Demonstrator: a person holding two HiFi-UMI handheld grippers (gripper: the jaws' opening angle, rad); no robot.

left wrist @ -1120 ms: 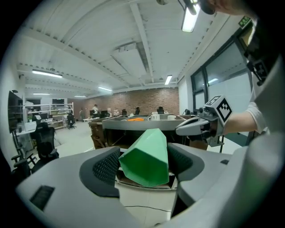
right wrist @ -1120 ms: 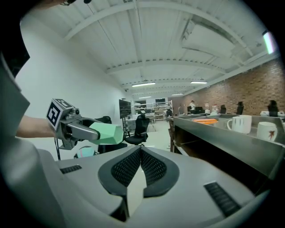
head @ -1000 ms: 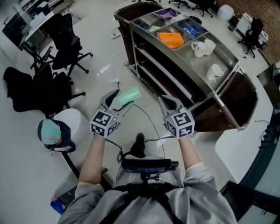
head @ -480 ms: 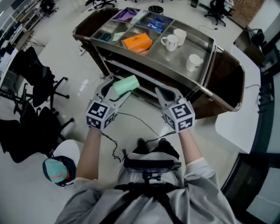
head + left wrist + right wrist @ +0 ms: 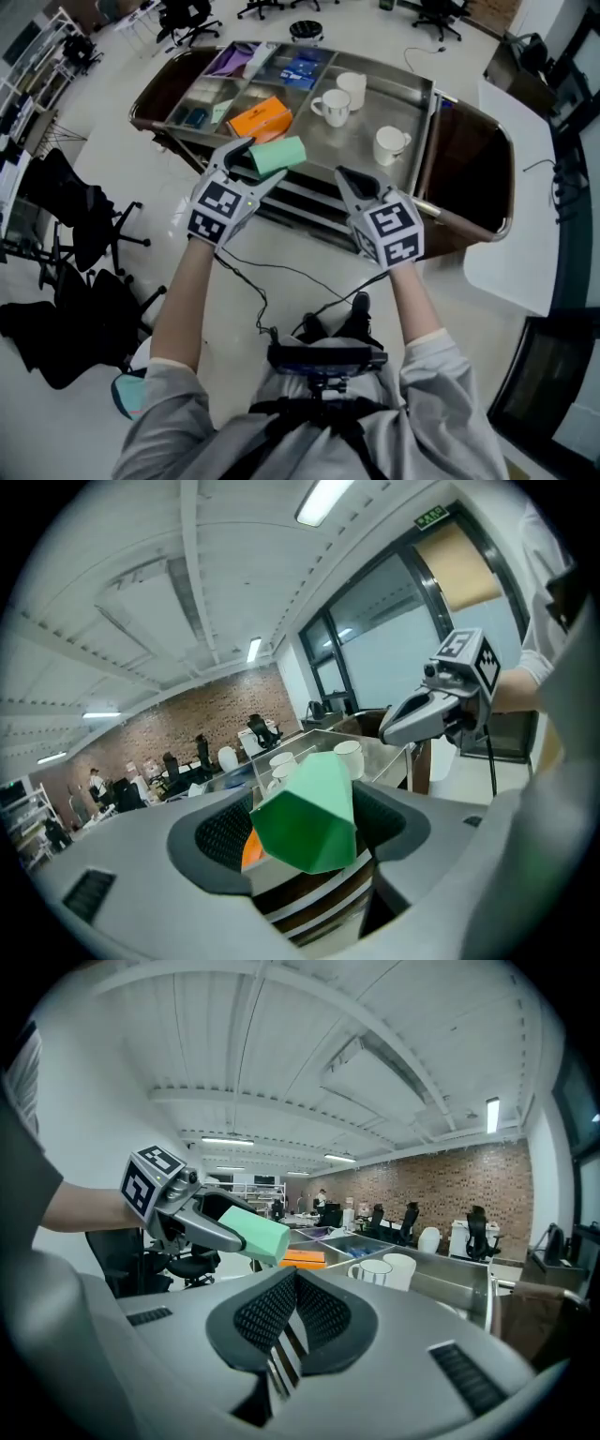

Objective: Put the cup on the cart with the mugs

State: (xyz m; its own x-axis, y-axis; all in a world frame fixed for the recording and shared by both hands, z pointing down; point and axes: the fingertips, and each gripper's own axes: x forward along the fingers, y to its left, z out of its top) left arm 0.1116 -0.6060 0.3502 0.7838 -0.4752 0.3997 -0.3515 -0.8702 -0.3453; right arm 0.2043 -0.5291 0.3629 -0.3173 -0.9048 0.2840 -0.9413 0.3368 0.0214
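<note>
A pale green cup (image 5: 278, 155) lies sideways between the jaws of my left gripper (image 5: 263, 165), which is shut on it. In the left gripper view the cup (image 5: 309, 819) fills the gap between the pads. It hangs over the near edge of the steel-topped cart (image 5: 422, 112). Three white mugs stand on the cart top: two together (image 5: 331, 106) and one nearer the right end (image 5: 388, 143). My right gripper (image 5: 349, 181) is shut with nothing in it, beside the left one, just short of the cart. From the right gripper view the cup (image 5: 255, 1230) and the mugs (image 5: 377, 1270) show ahead.
An orange box (image 5: 260, 119) lies in a cart compartment right behind the cup; blue and purple items (image 5: 302, 67) fill the compartments further back. Office chairs (image 5: 80, 220) stand on the floor to the left. A white table (image 5: 511, 197) adjoins the cart's right end.
The cart has come closer and now lies straight ahead under the grippers. Both grippers keep their pose, the green cup still in the left one.
</note>
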